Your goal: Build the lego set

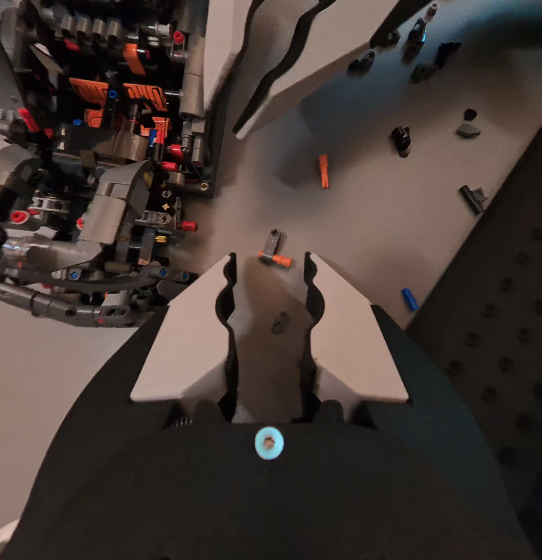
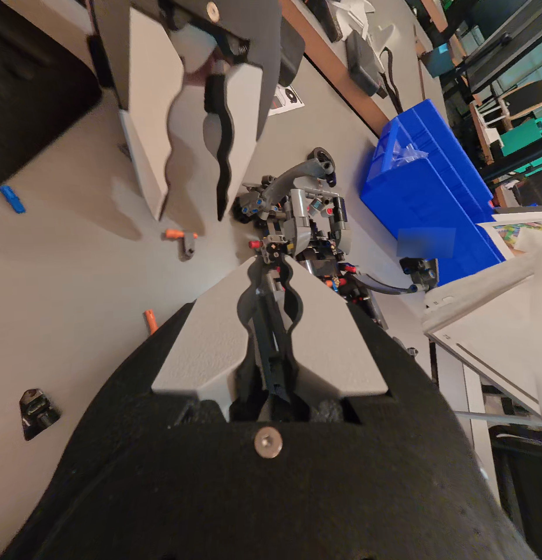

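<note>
The grey, black and orange lego model (image 1: 106, 169) lies on the table at the left; it also shows in the right wrist view (image 2: 297, 230). My left gripper (image 1: 270, 257) is open and empty, low over the table. A small grey connector with an orange pin (image 1: 274, 253) lies just beyond its fingertips, and shows in the right wrist view (image 2: 184, 239) too. My right gripper (image 2: 271, 262) is shut on a long black beam (image 2: 268, 333) on the model's near side. The left gripper (image 2: 191, 216) shows open at the top of the right wrist view.
Loose parts lie on the table: an orange pin (image 1: 323, 171), a blue pin (image 1: 409, 298), several black pieces (image 1: 401, 141) and a grey piece (image 1: 468, 130). A blue bin (image 2: 430, 194) and an open booklet (image 2: 490, 327) lie right of the model. A black perforated board (image 1: 490, 333) lies at the right. One gripper's finger ends stand about 8 cm off the other's. About 8 cm separates my left fingertips from the blue pin (image 1: 409, 298). It turns up in the right wrist view (image 2: 20, 204) as well.
</note>
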The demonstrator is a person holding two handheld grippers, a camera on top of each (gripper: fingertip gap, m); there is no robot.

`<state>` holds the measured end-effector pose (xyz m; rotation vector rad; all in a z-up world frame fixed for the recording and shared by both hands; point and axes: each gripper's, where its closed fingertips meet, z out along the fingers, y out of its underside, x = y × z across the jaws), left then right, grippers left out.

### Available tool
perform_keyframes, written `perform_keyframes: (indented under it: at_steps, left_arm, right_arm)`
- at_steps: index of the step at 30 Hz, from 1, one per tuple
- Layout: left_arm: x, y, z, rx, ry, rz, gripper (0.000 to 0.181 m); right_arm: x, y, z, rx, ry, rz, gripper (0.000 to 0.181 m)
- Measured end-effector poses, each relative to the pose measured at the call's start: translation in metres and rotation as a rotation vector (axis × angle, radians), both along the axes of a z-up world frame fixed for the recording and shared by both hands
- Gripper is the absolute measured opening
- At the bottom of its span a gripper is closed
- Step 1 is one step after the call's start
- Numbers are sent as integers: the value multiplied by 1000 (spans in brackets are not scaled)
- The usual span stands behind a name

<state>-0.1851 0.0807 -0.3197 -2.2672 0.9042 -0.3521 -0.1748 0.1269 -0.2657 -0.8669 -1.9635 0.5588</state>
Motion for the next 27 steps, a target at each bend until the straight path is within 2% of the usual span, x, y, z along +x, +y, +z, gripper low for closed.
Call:
perform_keyframes:
  at_steps: [2,5,8,11,14,17,20,27]
  left_arm:
    - [-4,-4,13,54,-9,-18,44]
    - [-15,-8,52,192,-76,-53,38]
    - [-53,3,78,270,-103,37,46]
    - [-92,22,63,213,-93,121,65]
    - [-105,40,40,153,-136,132,67]
    - [-104,50,26,138,-144,89,68]
    - [-97,54,24,118,-204,39,74]
    - [-77,49,26,129,-230,-43,54]
  right_arm:
    - [2,3,4,-7,8,-6,8]
    - [8,13,12,-16,1,-24,10]
    - [21,16,16,-82,-76,-8,9]
    - [33,19,13,-122,-158,-3,11]
    - [35,21,14,-148,-151,-2,9]
    - [35,20,11,-153,-157,11,10]
    - [34,25,4,-146,-174,-10,12]
    - [32,34,-5,-149,-182,-37,15]
